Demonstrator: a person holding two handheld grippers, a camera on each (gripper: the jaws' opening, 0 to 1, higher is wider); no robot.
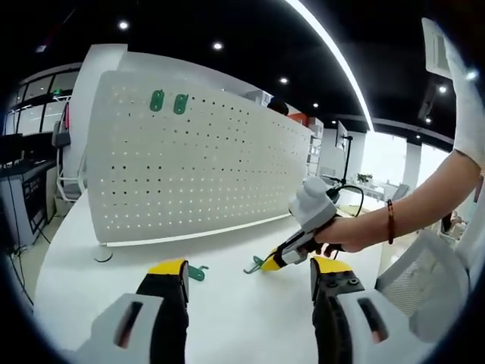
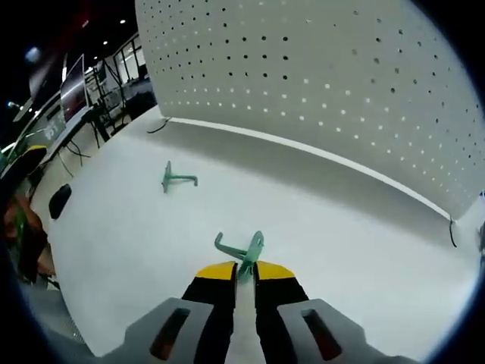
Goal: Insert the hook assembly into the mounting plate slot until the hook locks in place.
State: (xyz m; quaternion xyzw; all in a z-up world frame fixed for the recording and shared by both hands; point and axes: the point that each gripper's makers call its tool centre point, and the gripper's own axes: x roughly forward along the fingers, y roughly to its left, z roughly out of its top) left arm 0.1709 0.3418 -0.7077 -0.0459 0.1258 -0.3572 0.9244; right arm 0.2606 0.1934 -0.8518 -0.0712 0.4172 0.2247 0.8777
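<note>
Left gripper view: the left hand-held gripper (image 1: 250, 282) hangs released over the white desk (image 1: 227, 318), a spare green hook (image 1: 198, 272) lying just beside its jaw; two hooks (image 1: 168, 101) already sit high on the pegboard (image 1: 197, 167). Right gripper view: the right hand-held gripper (image 2: 236, 271) is clenched on the hook assembly (image 2: 241, 249), low above the desk. Best approach, I'd say: lift it squarely toward the board and align the tabs before pushing.
</note>
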